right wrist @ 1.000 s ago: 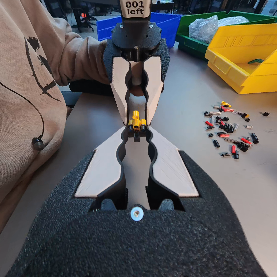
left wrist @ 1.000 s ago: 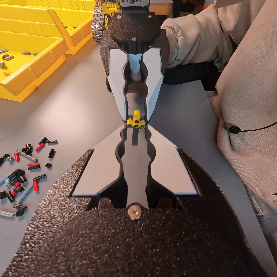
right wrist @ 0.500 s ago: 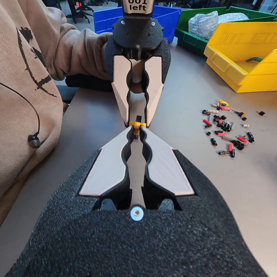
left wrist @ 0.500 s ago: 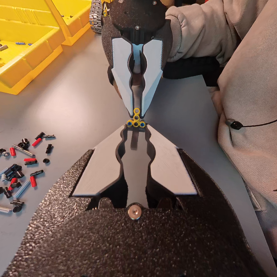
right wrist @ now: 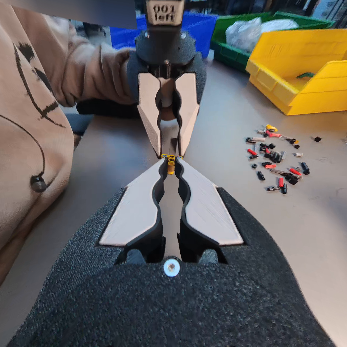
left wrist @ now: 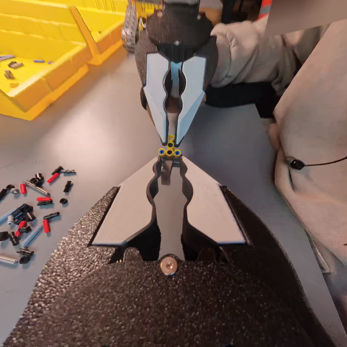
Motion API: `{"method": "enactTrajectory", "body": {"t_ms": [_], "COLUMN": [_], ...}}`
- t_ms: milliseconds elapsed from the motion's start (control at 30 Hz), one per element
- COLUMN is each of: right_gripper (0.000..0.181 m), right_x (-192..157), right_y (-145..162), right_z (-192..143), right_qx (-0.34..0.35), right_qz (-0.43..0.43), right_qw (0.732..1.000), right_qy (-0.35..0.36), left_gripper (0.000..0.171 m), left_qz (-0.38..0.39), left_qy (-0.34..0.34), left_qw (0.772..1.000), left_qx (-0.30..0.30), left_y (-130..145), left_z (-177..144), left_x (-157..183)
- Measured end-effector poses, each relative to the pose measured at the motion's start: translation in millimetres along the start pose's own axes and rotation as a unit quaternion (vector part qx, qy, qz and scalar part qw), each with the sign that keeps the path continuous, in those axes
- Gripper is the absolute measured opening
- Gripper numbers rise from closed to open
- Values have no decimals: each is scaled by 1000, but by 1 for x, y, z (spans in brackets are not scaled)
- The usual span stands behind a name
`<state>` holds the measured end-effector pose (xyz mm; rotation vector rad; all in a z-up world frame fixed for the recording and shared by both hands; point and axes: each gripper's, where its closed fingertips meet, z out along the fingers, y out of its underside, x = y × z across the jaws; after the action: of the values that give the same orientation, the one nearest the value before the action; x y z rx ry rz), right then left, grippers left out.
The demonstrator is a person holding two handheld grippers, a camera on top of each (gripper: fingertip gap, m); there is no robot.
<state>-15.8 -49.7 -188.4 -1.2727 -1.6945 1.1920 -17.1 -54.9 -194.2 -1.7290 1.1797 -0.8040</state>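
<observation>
Since a second ago the right gripper [right wrist: 170,159] has narrowed from a wider gap, and it now pinches the stem of the small yellow connector [left wrist: 169,152]. The connector itself has stayed between the two tools, above the middle of the bench [left wrist: 93,140] and close to the edge where the person sits.

At the far left corner in the left wrist view stand the yellow bins [left wrist: 47,56], a few small parts lying in the nearest one. Near the left edge lies a loose scatter of red, black and grey pins [left wrist: 28,210], well apart from both tools.

In the middle, the left gripper [left wrist: 170,158] is set narrow, its two tips at the two ends of the connector's cross bar, so it seems to grip it by its width. A dark part hangs from the bar between its fingers; what it is I cannot tell. The right gripper comes from the opposite side, tip to tip. It takes the stem, the only part left free, so the two grips do not collide.

To the right, a beige sleeve [left wrist: 244,56] leads to the right gripper's handle.
</observation>
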Motion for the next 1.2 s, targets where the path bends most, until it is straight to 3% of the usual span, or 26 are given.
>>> {"method": "enactTrajectory", "body": {"t_ms": [67, 233, 300, 367, 533, 667, 800, 1200], "right_gripper": [5, 5, 5, 5, 6, 28, 26, 21], "right_x": [7, 10, 7, 5, 3, -4, -9, -1], "right_y": [-18, -58, -64, -64, -45, -32, -20, -23], "right_z": [-12, -29, -26, -22, -14, -7, -1, -8], "right_qx": [63, 193, 212, 210, 147, 86, 43, 62], "right_qz": [34, 97, 108, 112, 94, 50, 19, 41], "right_qw": [997, 976, 971, 970, 984, 995, 999, 997], "right_qy": [-3, -29, -38, -46, -38, -29, -26, -20], "left_gripper": [19, 44, 40, 26, 26, 26, 26, 26], "left_qz": [-16, -92, -109, -105, -67, -19, 2, -23], "left_qy": [-2, 39, 67, 76, 43, 16, 10, 9], "left_qw": [998, 982, 975, 976, 991, 999, 1000, 999], "left_qx": [58, 159, 181, 173, 104, 45, 13, 45], "left_y": [-17, -47, -57, -59, -38, -21, -12, -21], "left_z": [-11, -16, -14, -11, -6, 2, 8, 0], "left_x": [-5, -5, 0, 4, 3, 6, 8, 2]}}
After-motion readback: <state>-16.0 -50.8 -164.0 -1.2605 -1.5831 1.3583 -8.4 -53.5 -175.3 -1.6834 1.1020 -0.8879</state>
